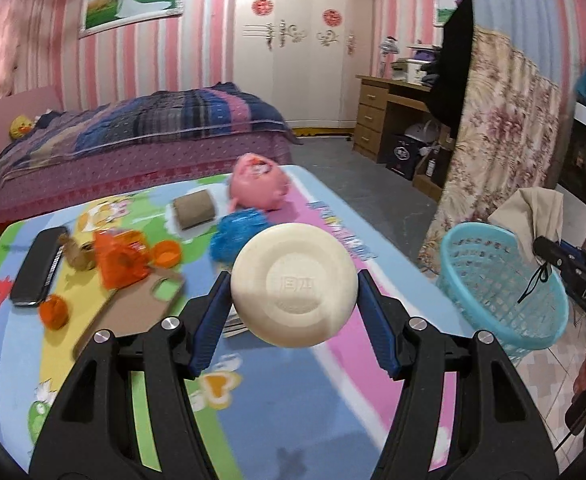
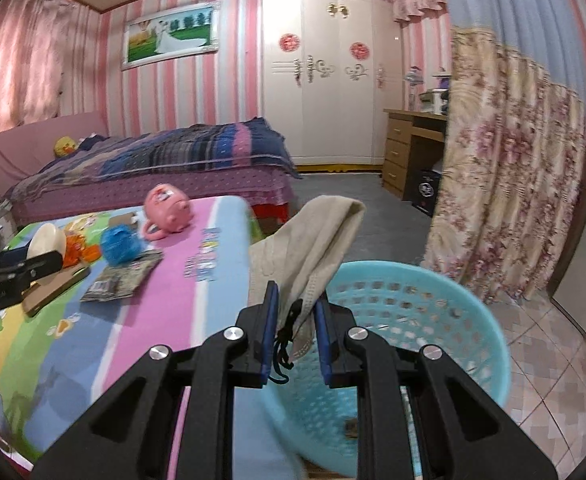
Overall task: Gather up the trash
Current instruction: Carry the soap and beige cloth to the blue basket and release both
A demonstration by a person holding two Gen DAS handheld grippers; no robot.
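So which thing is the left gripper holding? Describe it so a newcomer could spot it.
Above the near end of the cartoon-print table, the left gripper clamps a cream disc. Unlike the blue mesh ball behind it, it is smooth, pale and stamped with characters.

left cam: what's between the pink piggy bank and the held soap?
A blue mesh ball sits between the pink piggy bank and the soap, in the left wrist view.

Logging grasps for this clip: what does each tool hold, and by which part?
Left tool: round cream soap bar, pinched across its opposite edges. Right tool: beige face mask, gripped at its lower end.
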